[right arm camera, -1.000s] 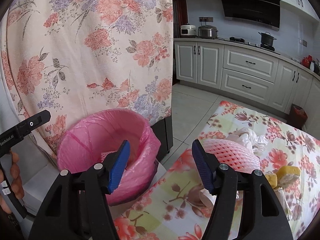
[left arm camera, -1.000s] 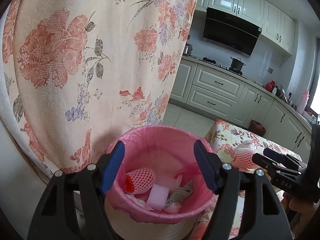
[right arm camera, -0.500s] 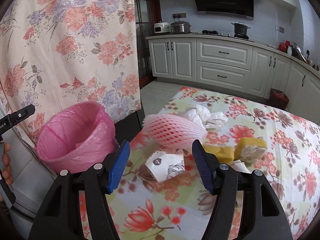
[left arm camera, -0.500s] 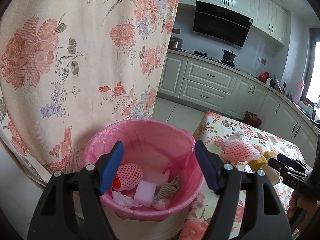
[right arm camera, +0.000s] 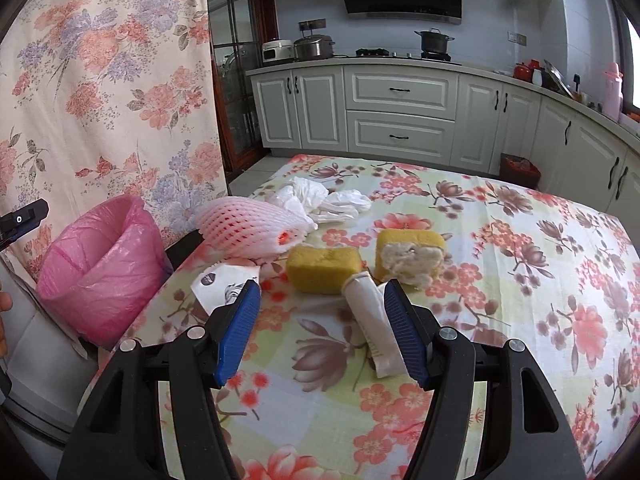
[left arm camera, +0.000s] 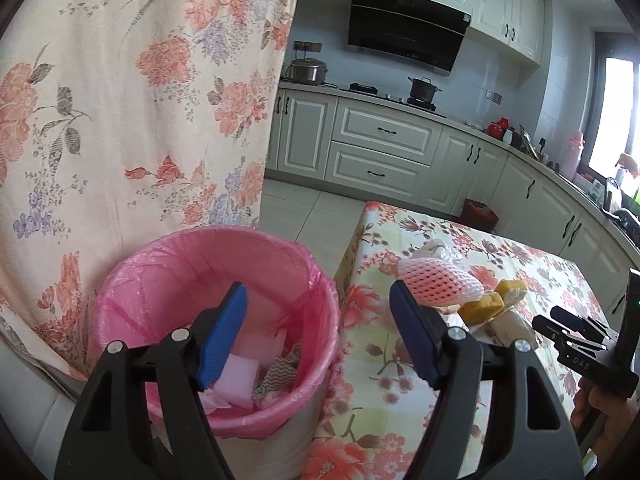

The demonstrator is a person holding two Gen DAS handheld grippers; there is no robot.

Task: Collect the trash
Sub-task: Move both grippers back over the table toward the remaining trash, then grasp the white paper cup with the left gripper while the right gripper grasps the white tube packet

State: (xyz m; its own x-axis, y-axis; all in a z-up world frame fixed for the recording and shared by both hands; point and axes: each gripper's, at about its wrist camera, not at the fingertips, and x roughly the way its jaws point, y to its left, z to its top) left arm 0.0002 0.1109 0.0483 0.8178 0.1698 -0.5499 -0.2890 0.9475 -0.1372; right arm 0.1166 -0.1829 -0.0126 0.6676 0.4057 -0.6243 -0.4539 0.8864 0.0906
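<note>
Here the right gripper [right arm camera: 320, 324] hangs spread and empty, low in the frame, its right finger just beside a white squeeze tube [right arm camera: 370, 320] lying on the floral tablecloth [right arm camera: 520, 280] at centre. The tube looks light, soft and slick, so pinching across its flat middle seems safest. The left gripper [left arm camera: 320, 334] is likewise parted, holding nothing, over the pink-lined bin [left arm camera: 132, 280] at lower left.

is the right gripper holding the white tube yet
No, the right gripper is open and empty, with the white tube lying on the floral tablecloth beside its right finger.
</note>
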